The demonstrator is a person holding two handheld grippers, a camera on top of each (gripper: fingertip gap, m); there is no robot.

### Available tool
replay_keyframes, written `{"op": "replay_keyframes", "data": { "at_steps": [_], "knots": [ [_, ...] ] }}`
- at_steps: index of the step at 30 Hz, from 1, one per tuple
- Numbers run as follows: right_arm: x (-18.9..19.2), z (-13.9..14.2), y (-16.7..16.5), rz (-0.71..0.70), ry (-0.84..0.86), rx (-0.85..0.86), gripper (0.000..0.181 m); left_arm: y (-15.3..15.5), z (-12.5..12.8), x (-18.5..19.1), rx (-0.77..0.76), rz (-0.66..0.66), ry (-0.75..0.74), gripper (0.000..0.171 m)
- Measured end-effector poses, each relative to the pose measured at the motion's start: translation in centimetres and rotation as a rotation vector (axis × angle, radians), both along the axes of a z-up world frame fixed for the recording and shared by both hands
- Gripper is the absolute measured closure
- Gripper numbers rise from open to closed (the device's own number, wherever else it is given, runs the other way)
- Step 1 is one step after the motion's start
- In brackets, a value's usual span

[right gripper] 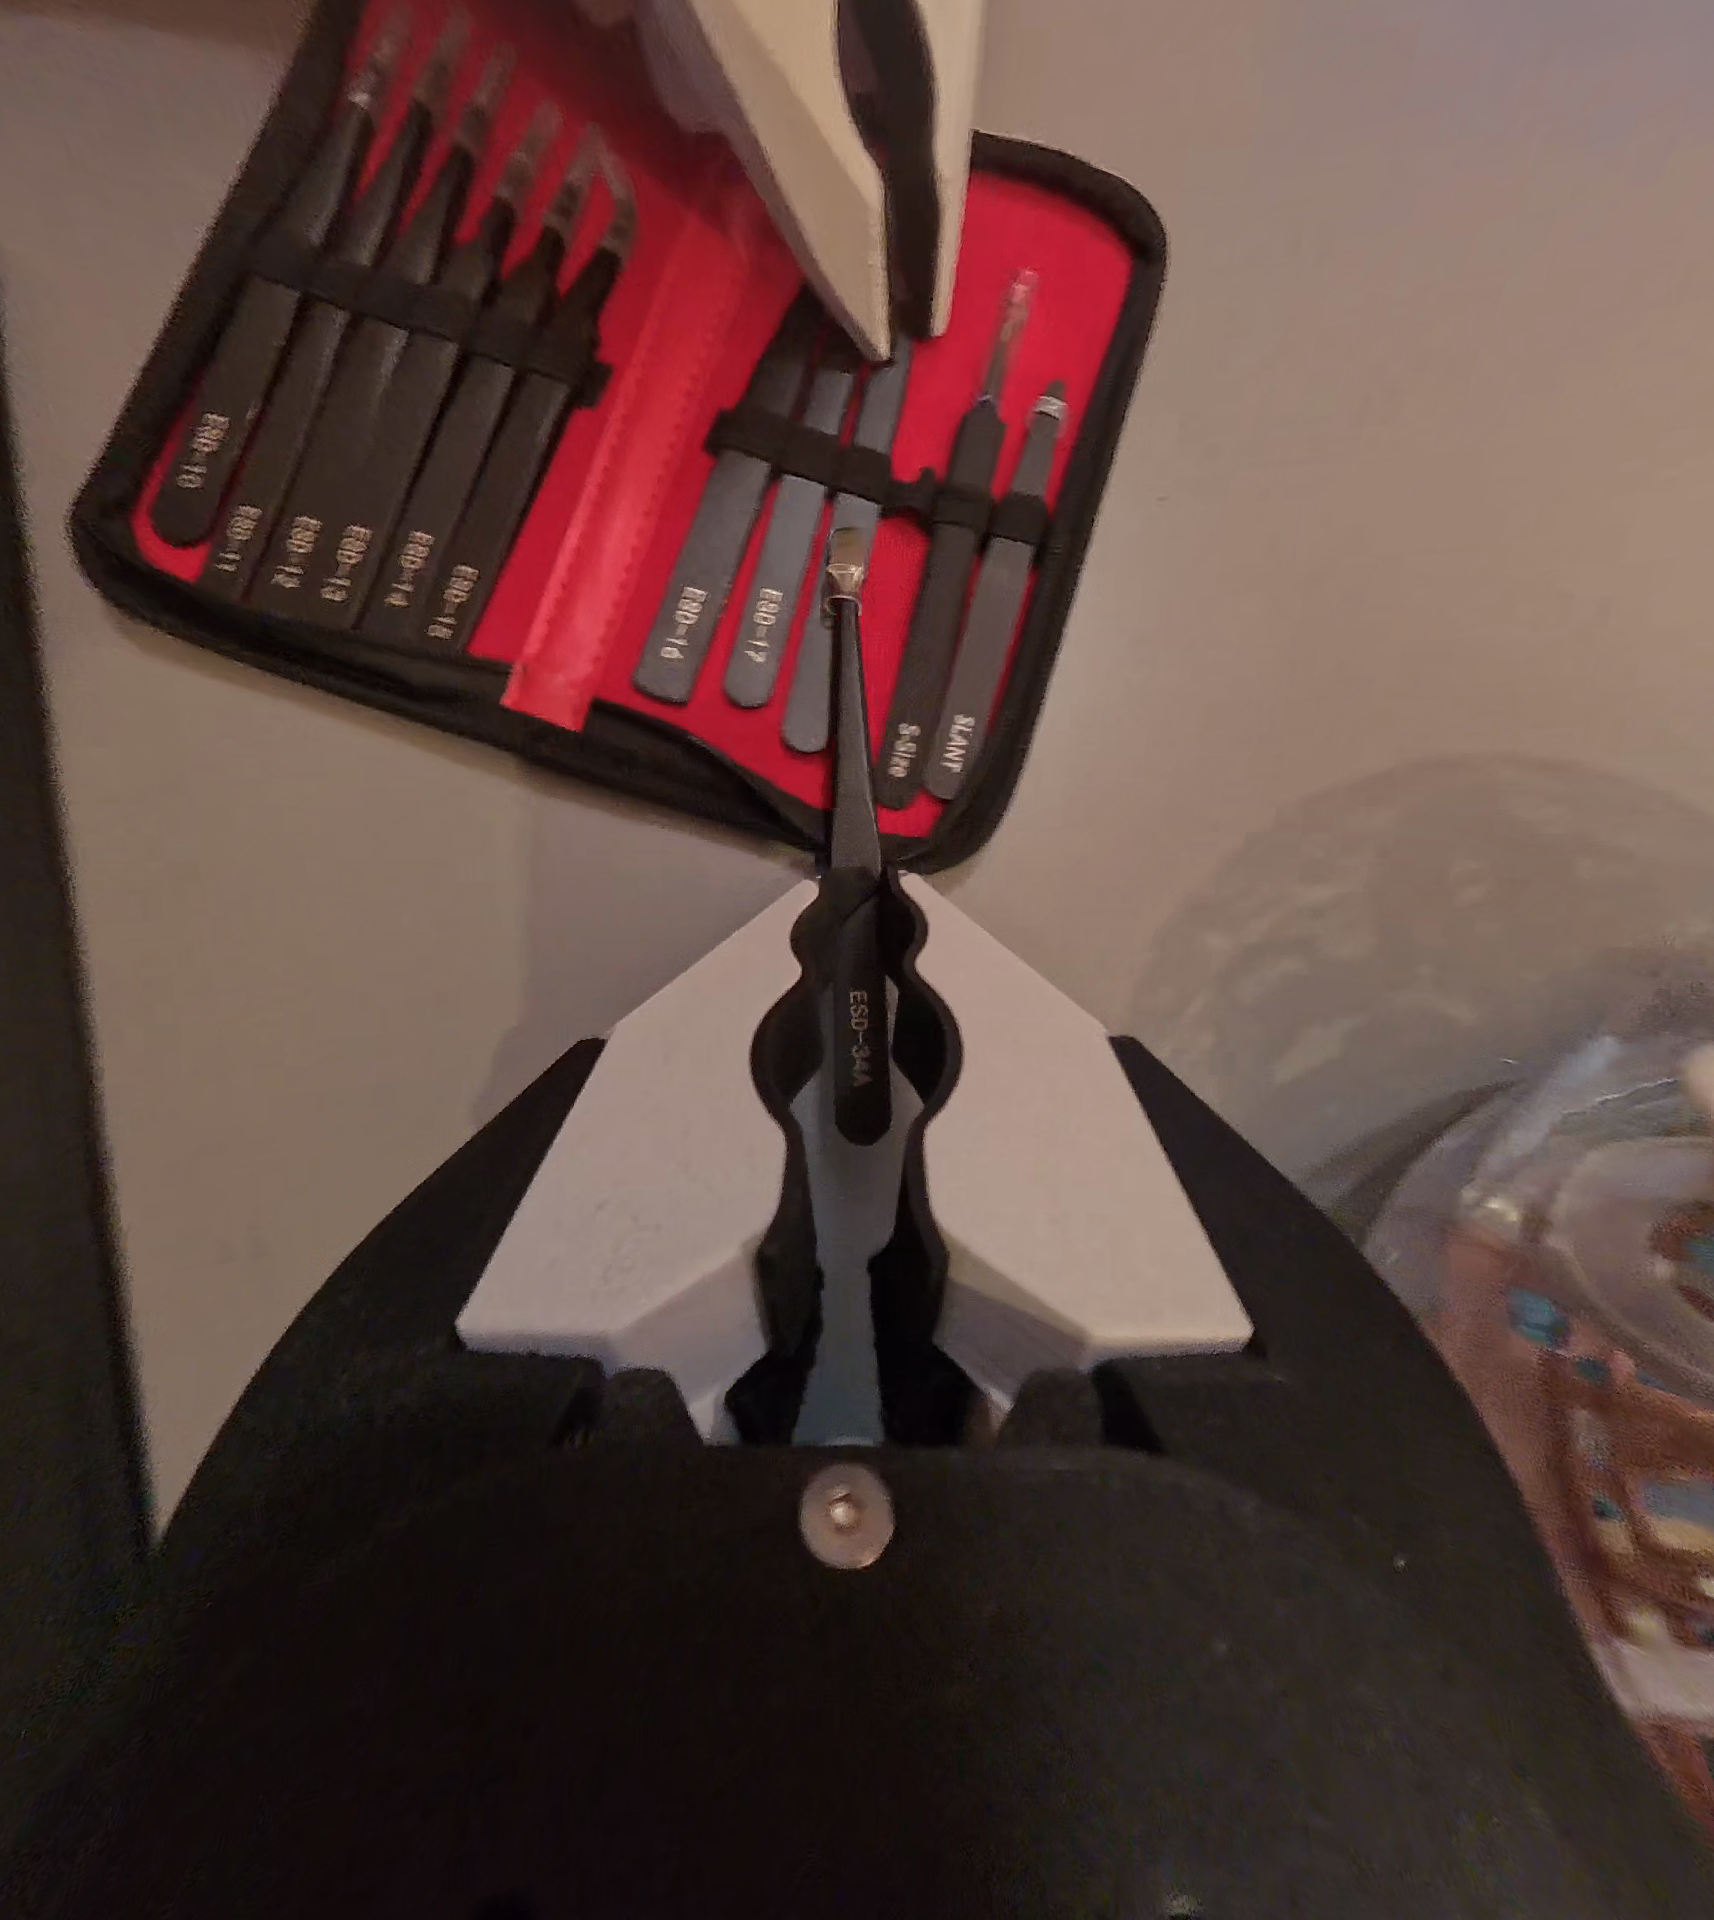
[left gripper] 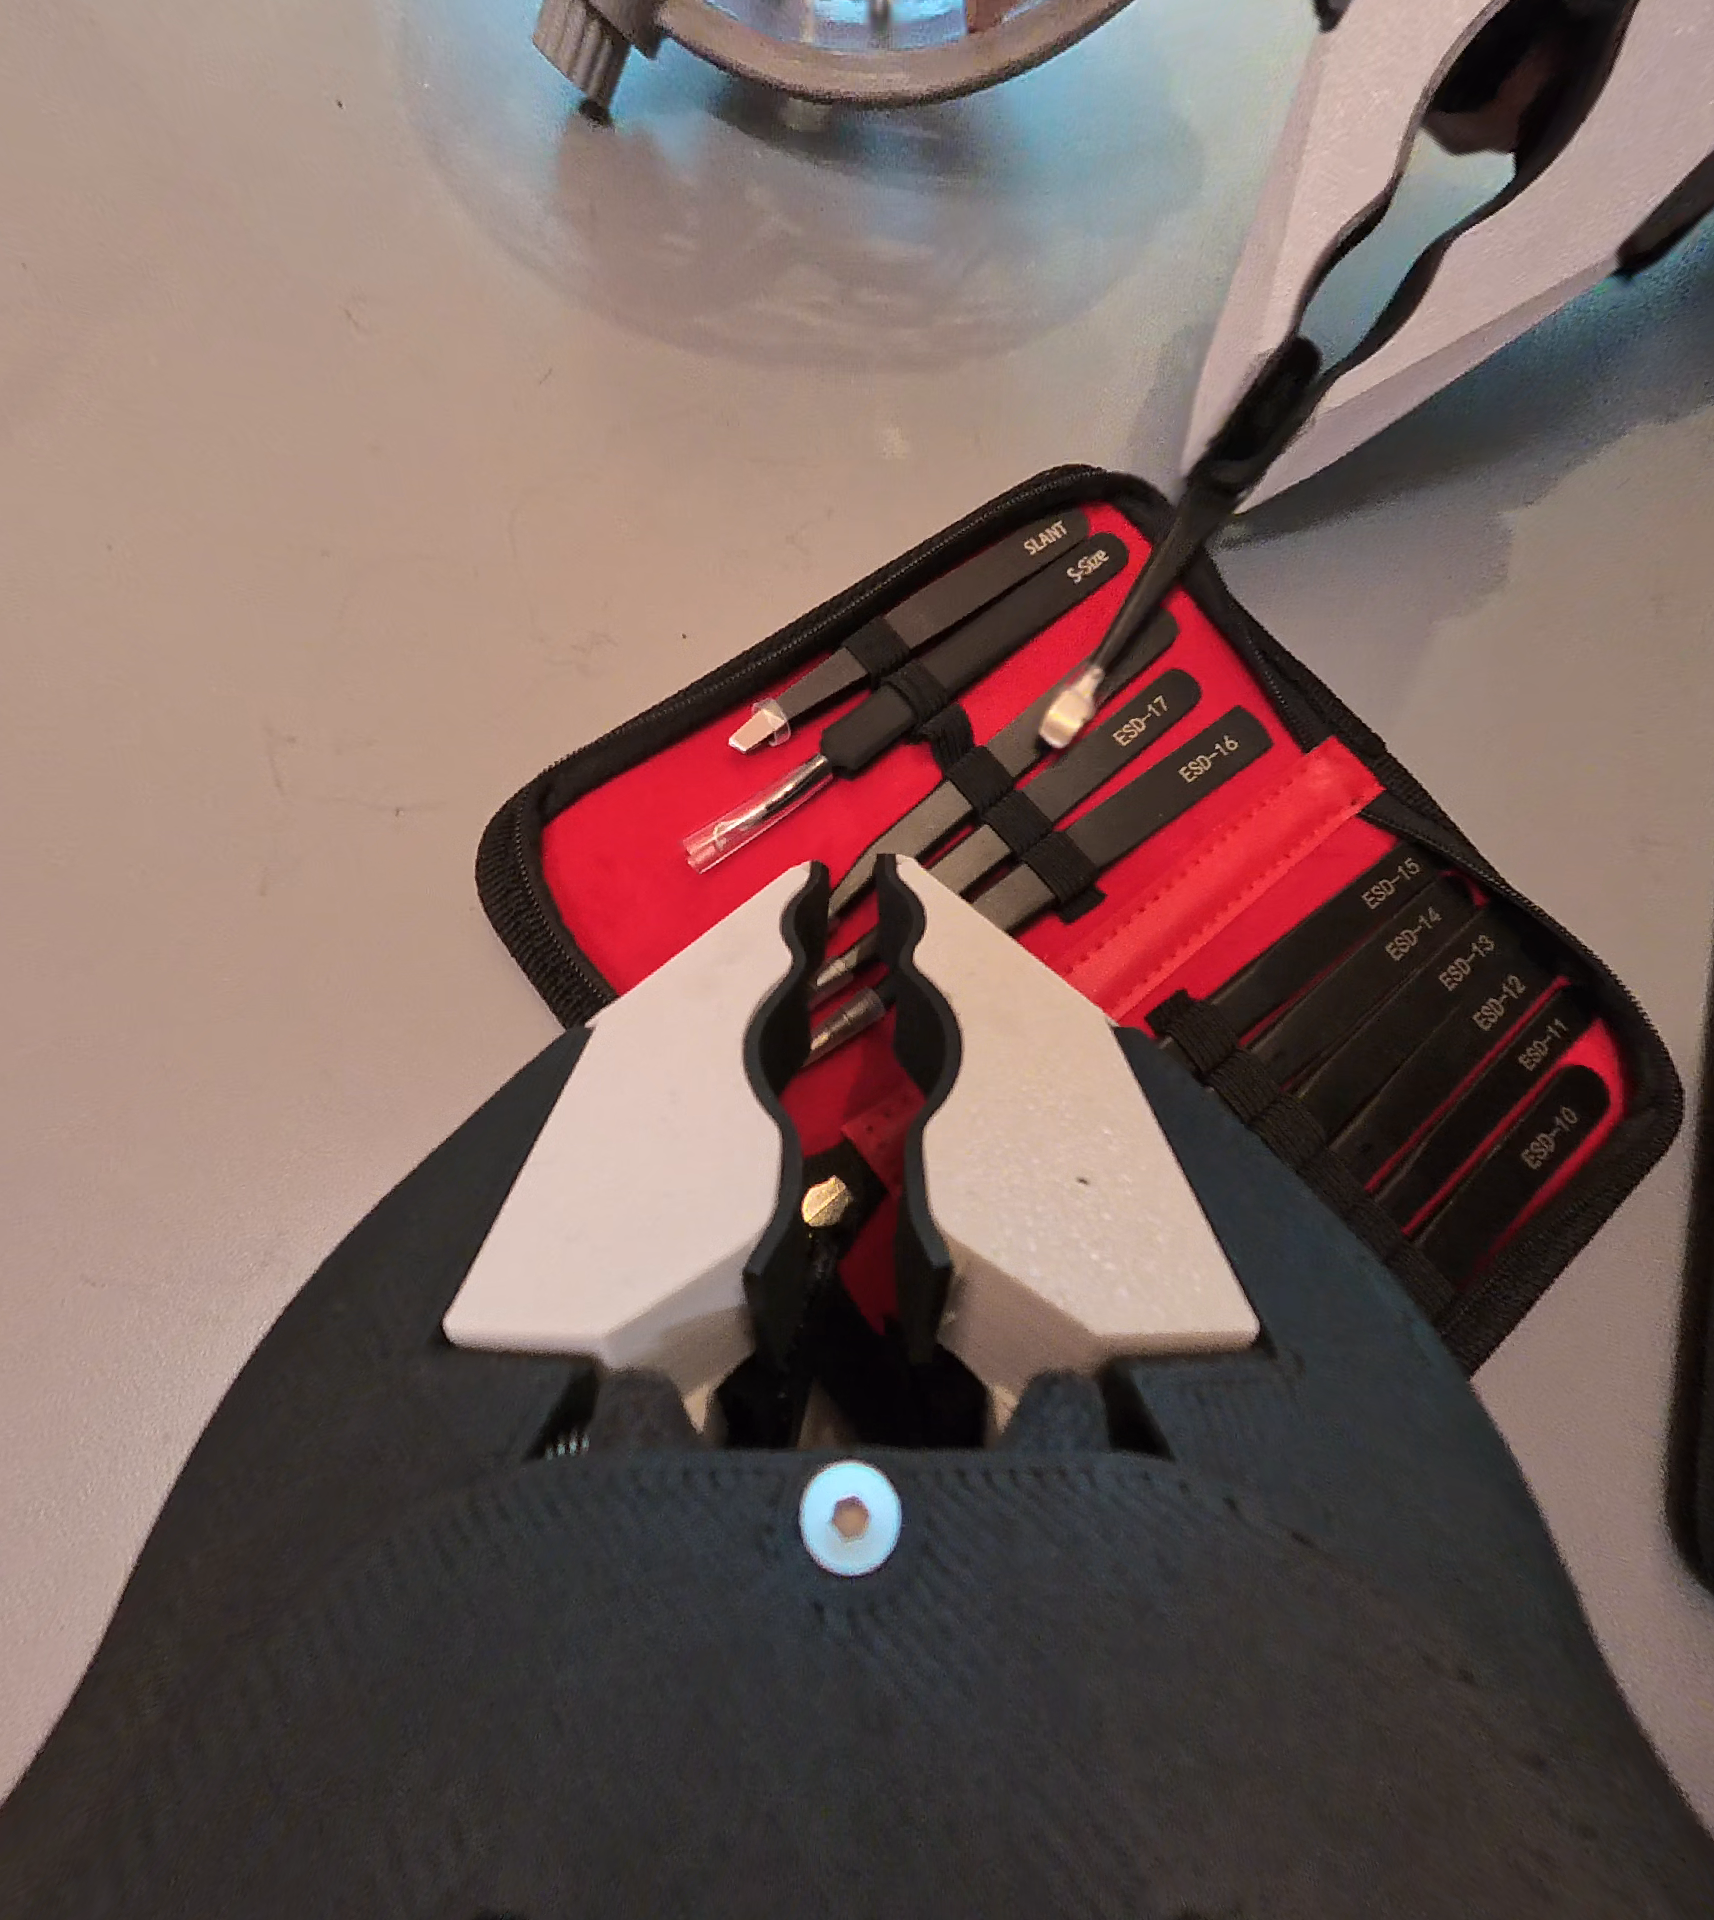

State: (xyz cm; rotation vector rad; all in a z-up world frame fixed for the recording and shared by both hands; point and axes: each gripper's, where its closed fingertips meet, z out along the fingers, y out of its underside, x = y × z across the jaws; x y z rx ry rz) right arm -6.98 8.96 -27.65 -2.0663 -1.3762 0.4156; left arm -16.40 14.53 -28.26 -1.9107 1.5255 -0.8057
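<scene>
My right gripper [right gripper: 858, 894] is clamped on a black tweezer [right gripper: 853, 727] above the open red-lined case [right gripper: 1113, 260] on the bench; my left gripper [left gripper: 851, 878], nearly closed and empty, crowds the elastic loops, risking collision or snagging.

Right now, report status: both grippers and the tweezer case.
Right gripper shut on black tweezers, tip over open case. Left gripper empty, slightly open, over the case's strapped tweezers.
</scene>
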Motion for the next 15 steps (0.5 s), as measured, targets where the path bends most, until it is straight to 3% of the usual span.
{"op": "replay_keyframes", "data": {
  "at_steps": [3, 7, 15],
  "knots": [
    [0.4, 0.9, 0.2, -0.066, 0.112, -0.046, 0.177, 0.0, 0.2, 0.0, -0.004, 0.002, -0.010, 0.163],
    [1.1, 1.6, -0.5, -0.121, 0.268, -0.151, 0.177, 0.4, 1.4, -0.3, -0.009, 0.029, -0.055, 0.125],
    [0.9, 7.1, -1.0, -0.178, 0.823, -0.397, 0.177, -2.6, 7.3, 4.6, -0.057, -0.004, -0.310, 0.132]
  ]
}}
